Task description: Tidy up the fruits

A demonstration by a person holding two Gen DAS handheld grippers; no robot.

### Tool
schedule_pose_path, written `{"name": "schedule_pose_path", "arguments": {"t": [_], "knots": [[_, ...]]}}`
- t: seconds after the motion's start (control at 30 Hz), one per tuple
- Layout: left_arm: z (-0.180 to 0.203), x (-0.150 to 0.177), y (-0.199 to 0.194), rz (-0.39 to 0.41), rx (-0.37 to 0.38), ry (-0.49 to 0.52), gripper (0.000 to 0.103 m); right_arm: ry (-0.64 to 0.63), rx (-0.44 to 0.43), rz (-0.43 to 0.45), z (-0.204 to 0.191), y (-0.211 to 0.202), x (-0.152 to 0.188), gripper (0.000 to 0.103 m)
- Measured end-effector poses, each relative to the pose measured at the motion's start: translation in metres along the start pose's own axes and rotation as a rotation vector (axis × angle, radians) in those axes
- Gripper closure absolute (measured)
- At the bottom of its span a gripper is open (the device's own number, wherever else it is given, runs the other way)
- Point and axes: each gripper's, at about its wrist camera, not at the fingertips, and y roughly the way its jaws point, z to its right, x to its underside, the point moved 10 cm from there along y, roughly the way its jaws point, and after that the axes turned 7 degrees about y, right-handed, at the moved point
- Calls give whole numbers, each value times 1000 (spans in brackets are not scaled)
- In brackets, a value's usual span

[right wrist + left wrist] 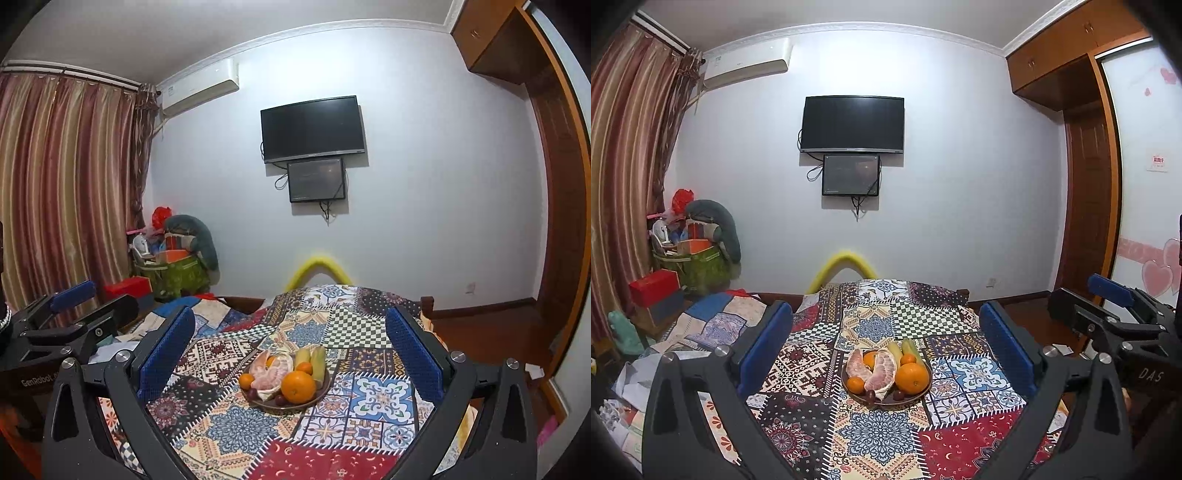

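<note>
Patchwork desk [886, 443]: carried plate [849, 392] of fruits [911, 376], centred.
Left gripper [886, 354]: spread, empty, hovering short.
Right gripper [291, 354]: spread, empty.
Risk: round oranges heaped; a nudge could roll them off.

The right claw [1145, 376] body reads "DAS"; the left claw [37, 380] body reads "GenRobot".

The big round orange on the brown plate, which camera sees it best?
The right wrist view: the big round orange sits frontmost on the brown plate, whole and unblocked. In the left wrist view, the same orange shows clearly too, toward the plate's right side.
</note>
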Motion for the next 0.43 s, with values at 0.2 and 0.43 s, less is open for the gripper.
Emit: {"name": "schedule_pose_path", "arguments": {"t": [0.2,0.43], "knots": [[0,1,2,-4,3,-2,1,2,1,-5,0,1,1,0],[-1,4,5,-8,6,-4,1,6,2,-11,3,4,3,0]]}}
